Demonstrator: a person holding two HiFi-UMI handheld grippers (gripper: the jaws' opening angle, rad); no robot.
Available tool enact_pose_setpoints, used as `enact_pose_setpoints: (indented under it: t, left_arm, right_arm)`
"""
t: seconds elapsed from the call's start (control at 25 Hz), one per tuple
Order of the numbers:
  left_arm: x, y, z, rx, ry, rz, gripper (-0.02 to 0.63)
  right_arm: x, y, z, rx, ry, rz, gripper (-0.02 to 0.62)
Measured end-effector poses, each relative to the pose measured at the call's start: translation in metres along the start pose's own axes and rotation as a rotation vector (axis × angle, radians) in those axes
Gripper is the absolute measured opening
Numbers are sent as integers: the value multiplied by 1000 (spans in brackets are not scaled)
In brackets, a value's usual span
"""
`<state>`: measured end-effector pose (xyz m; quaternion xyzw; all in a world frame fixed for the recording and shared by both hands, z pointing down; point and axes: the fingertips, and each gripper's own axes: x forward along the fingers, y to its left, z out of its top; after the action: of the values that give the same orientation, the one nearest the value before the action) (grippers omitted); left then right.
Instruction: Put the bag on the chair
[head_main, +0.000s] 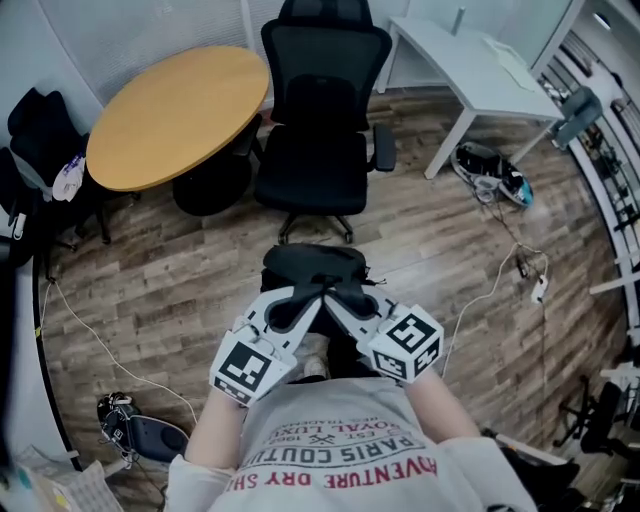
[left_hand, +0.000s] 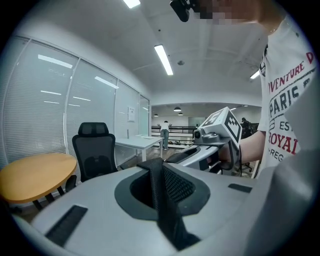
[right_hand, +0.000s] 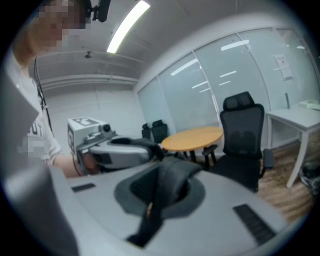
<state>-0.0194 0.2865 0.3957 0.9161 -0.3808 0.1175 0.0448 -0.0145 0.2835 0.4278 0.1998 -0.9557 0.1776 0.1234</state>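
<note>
A black bag hangs by its straps in front of me, above the wooden floor and short of the black office chair. The left gripper and right gripper meet tip to tip over the bag. In the left gripper view, the left gripper is shut on a black webbing strap, and the chair stands ahead on the left. In the right gripper view, the right gripper is shut on another strap, with the chair ahead on the right. The chair seat is bare.
A round wooden table stands left of the chair, with dark chairs beyond it. A white desk is at the back right, shoes beside its leg. Cables trail on the floor to the right and left.
</note>
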Motion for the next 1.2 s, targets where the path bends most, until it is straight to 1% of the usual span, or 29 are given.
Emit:
enact_pose_setpoints:
  t: [0.08,0.24,0.36,0.48,0.6,0.72,0.92,1.2]
  left_arm:
    - [4,23,-3,-7,3,26,52]
    - [18,68,-6,-58,1,75,52]
    - [35,100,-6,-61,19,93,52]
    - [59,135,-3,-67,41,90,52]
    - [87,166,-1,-82,48,82,52]
    - [114,192,3,-78,41,86,52]
    - [157,235,13,-76,38,81,52]
    - [213,287,34,-73,24,45,52]
  right_arm:
    - [19,-7,5,-5,9,23,28]
    - [54,-31,18,-14,22,69,28]
    - [77,-56,29,-26,48,103,28]
    - [99,-84,42,-62,77,132,28]
    - [117,-120,56,-43,90,148,28]
    - [128,-154,70,-41,88,163,28]
    - [148,-208,95,-63,105,135,28]
    - [167,-280,132,-39,91,59,28]
